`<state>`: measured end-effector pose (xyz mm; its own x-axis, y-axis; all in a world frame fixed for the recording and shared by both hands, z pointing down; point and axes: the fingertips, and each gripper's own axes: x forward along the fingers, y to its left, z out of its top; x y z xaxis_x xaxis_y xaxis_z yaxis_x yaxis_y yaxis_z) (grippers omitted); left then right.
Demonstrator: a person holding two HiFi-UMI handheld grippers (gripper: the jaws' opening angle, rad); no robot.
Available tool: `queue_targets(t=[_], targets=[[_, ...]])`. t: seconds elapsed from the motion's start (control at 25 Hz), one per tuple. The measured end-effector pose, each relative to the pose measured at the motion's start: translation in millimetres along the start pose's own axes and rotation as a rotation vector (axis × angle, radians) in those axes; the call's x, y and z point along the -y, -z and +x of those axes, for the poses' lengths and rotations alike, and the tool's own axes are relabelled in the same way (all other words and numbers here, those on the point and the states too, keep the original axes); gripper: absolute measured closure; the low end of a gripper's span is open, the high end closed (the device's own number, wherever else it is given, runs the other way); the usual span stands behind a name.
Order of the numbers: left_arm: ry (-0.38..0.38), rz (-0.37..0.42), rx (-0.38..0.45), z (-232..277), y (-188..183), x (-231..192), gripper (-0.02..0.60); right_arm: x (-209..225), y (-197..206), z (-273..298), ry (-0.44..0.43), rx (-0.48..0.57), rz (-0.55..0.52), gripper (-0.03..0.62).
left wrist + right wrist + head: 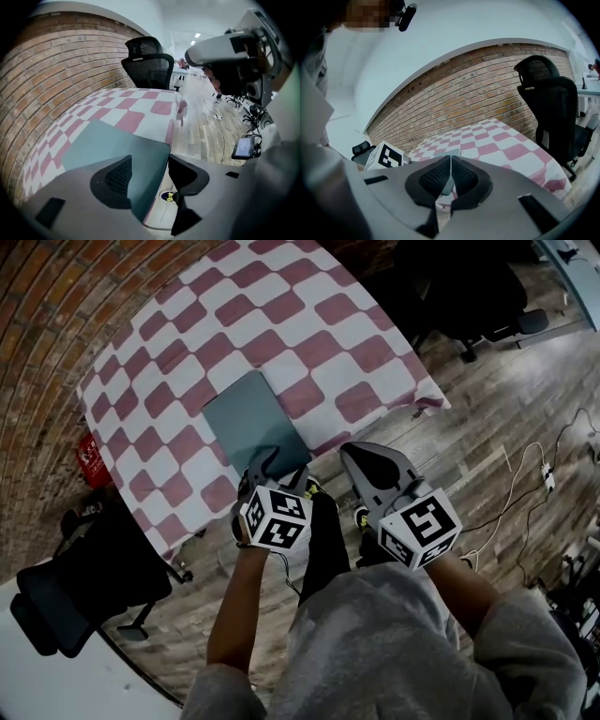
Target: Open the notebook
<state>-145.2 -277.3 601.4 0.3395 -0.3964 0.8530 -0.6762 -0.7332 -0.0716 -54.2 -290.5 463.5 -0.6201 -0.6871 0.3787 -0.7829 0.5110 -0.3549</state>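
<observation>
A closed teal notebook (253, 423) lies on the red-and-white checkered tablecloth (328, 343), its near corner by the table's front edge. My left gripper (267, 465) points down at that corner. In the left gripper view the notebook (108, 140) runs between the jaws of the left gripper (150, 159): one pad hangs over the cover, the other stands off the edge with a gap, so the jaws are open. My right gripper (354, 454) hovers right of the notebook, past the table edge over the floor. Its pads (451, 161) meet with nothing between them.
A brick wall (56, 324) borders the table's left side. A black office chair (469, 287) stands at the far right, another dark chair (84, 587) at the near left. A red object (91, 457) sits by the wall. Cables and a power strip (548, 474) lie on the wood floor.
</observation>
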Motion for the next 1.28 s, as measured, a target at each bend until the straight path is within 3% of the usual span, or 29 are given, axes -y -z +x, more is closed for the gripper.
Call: queue_targets(t=[0.2, 0.44, 0.8, 0.96, 1.16, 1.28], targets=[[0.048, -0.018, -0.021, -4, -1, 5, 0.383, 0, 1, -3, -0.005, -0.002, -0.001, 0.566], [-0.105, 0.139, -0.031, 2, 0, 5, 0.368, 3, 5, -8, 0.005, -0.007, 0.006, 0.566], [-0.135, 0.125, -0.024, 2, 0, 5, 0.385, -2, 4, -10, -0.006, -0.005, 0.000, 0.566], [-0.129, 0.083, -0.001, -3, -2, 10, 0.437, -5, 3, -16, -0.005, 0.001, -0.011, 0.566], [-0.235, 0.025, 0.091, -24, -12, -8, 0.561, -5, 2, -21, 0.004, 0.011, -0.012, 0.566], [-0.241, -0.023, 0.122, -32, -18, -15, 0.565, -6, 2, -23, 0.002, 0.011, -0.016, 0.566]])
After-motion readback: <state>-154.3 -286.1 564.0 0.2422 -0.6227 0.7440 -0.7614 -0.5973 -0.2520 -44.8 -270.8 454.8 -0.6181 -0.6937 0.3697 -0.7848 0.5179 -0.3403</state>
